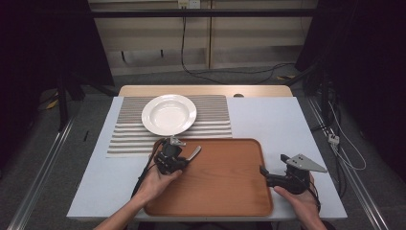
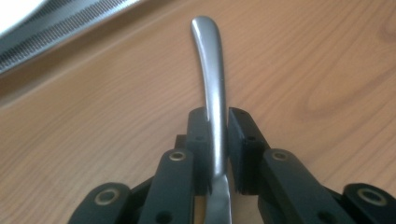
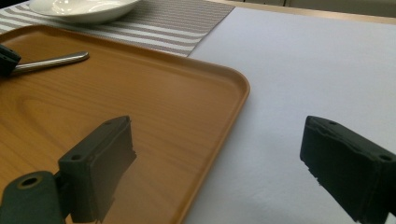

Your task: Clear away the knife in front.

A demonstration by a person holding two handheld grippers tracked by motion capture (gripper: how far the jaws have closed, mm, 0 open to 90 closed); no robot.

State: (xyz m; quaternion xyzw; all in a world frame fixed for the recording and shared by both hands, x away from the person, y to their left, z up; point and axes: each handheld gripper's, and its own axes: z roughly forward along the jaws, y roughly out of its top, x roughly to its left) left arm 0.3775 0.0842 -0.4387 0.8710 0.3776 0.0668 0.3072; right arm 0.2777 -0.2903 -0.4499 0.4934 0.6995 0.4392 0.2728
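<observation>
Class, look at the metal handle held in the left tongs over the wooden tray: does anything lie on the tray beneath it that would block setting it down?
Nothing visible does. The left tongs are shut on the metal handle, and the tray below it is bare wood.

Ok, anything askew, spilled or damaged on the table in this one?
Nothing stands out. The white round plate sits squarely on the grey striped placemat, the brown wooden tray lies flat and clean, and the left tool grips a silver metal utensil handle over it.
</observation>
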